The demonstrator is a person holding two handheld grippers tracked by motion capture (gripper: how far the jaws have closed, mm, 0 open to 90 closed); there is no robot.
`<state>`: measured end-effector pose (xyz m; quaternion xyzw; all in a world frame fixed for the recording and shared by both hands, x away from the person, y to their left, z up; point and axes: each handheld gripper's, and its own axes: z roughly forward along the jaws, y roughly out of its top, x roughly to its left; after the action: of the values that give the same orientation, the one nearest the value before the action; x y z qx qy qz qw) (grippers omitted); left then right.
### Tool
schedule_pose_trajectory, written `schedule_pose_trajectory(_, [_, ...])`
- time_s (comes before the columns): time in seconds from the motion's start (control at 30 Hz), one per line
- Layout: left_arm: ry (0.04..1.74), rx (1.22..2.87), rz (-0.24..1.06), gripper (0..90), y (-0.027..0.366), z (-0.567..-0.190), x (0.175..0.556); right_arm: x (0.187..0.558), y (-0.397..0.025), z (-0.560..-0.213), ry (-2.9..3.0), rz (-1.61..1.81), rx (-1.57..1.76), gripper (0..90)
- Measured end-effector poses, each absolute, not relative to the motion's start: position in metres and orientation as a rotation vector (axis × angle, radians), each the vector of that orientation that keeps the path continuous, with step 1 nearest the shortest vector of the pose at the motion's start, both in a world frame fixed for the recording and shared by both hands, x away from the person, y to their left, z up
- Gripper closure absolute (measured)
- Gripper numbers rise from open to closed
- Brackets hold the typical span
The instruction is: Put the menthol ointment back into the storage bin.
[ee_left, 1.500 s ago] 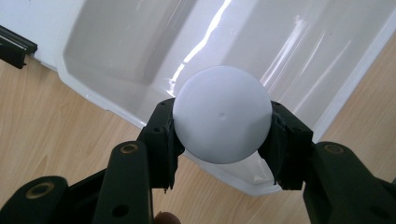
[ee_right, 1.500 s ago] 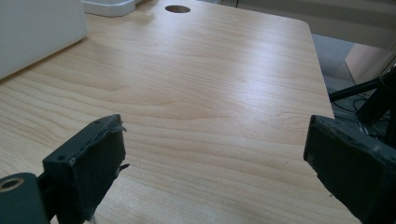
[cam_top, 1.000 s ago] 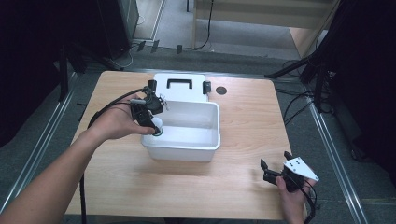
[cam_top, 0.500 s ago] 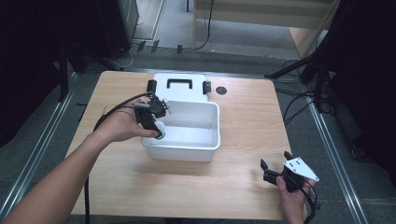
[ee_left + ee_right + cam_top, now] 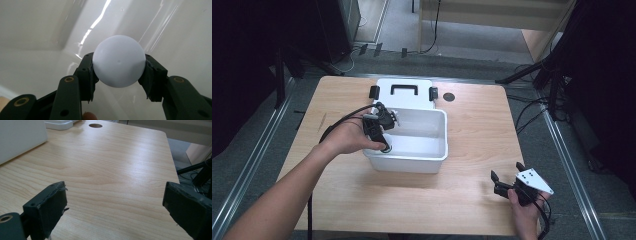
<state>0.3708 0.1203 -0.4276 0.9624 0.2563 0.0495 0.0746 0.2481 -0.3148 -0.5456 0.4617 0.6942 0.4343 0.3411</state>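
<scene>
My left gripper (image 5: 384, 142) reaches down over the left wall of a white plastic bin (image 5: 432, 159) at the table's middle. In the left gripper view it (image 5: 118, 67) is shut on a smooth white ball (image 5: 118, 60), held just above the bin's glossy white inside (image 5: 50, 30). My right gripper (image 5: 506, 171) rests low over the table's front right corner, held by a hand. Its jaws stand wide open with bare wood between them in the right gripper view (image 5: 115, 195).
The bin's white lid (image 5: 404, 100), with a black handle and two black latches, lies flat behind the bin. A round cable hole (image 5: 449, 97) sits at the table's back. The bin's outer wall (image 5: 20, 137) is at upper left in the right gripper view. Cables trail off the table.
The left hand has edged slightly lower and nearer into the bin's left side with the ball. The right gripper has not moved.
</scene>
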Motion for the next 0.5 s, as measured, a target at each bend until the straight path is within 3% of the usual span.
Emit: schedule_pose_trajectory(0.5, [0.778, 2.943, 0.169, 51.8, 0.109, -0.44, 0.373, 0.248, -0.313, -0.546, 1.813, 1.116, 1.195, 5.6])
